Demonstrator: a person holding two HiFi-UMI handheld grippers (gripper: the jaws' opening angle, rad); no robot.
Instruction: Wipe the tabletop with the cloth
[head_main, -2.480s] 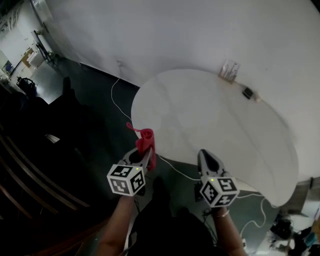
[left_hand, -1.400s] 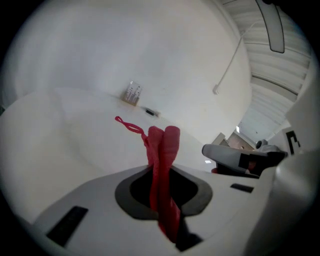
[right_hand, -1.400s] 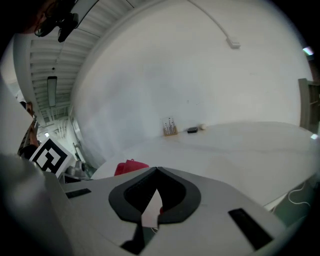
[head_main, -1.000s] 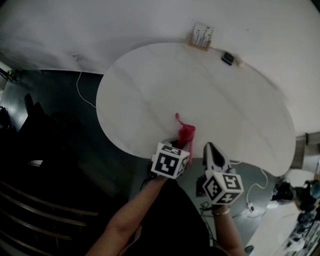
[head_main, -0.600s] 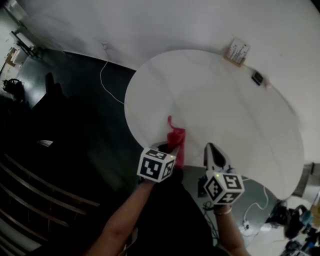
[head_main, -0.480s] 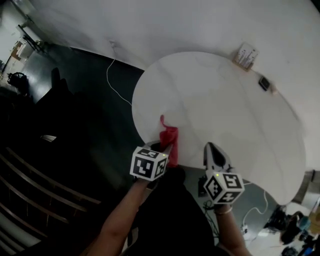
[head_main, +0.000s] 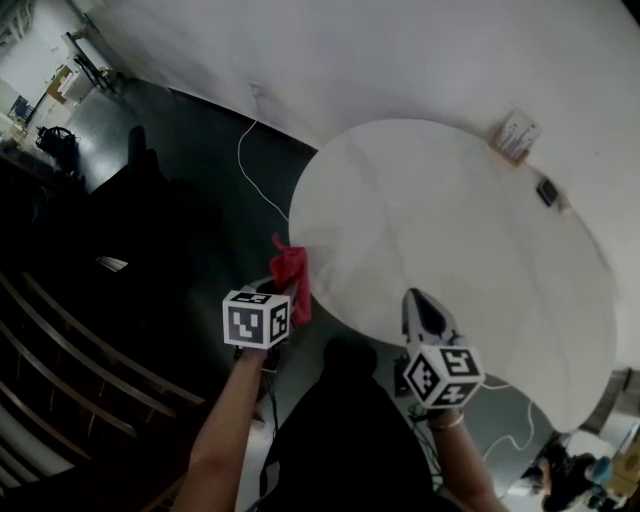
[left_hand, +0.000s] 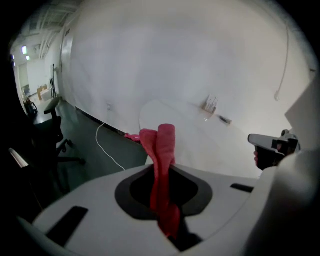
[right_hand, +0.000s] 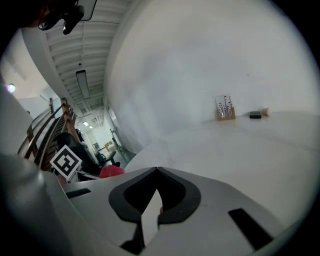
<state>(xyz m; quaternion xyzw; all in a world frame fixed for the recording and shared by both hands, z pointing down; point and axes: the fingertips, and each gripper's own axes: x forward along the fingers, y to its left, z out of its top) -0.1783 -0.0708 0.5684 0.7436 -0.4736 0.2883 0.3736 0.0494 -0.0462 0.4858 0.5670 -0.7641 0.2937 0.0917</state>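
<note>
Nearest to you, your left gripper is clamped on the cloth, a soft red strip folded lengthwise into a limp, creased roll. It stands up out of the jaws and flops a little to one side. Your bare left forearm runs up from the lower frame, with the gripper's marker cube facing you. The cloth sits just at the left rim of the table, more over the dark floor than over the top; whether it touches the rim can't be made out. Your right gripper is held to its right, apart from it, over the table's near edge and pointing toward the wall. Its grey jaws are pressed together at the tips with nothing between them. The tabletop is a smooth, matt white oval. Off its left side a thin white cable snakes over the floor, and a dark office chair stands further left. At the far edge, against the white wall, stands a small upright holder, and near it lies a small dark block
</note>
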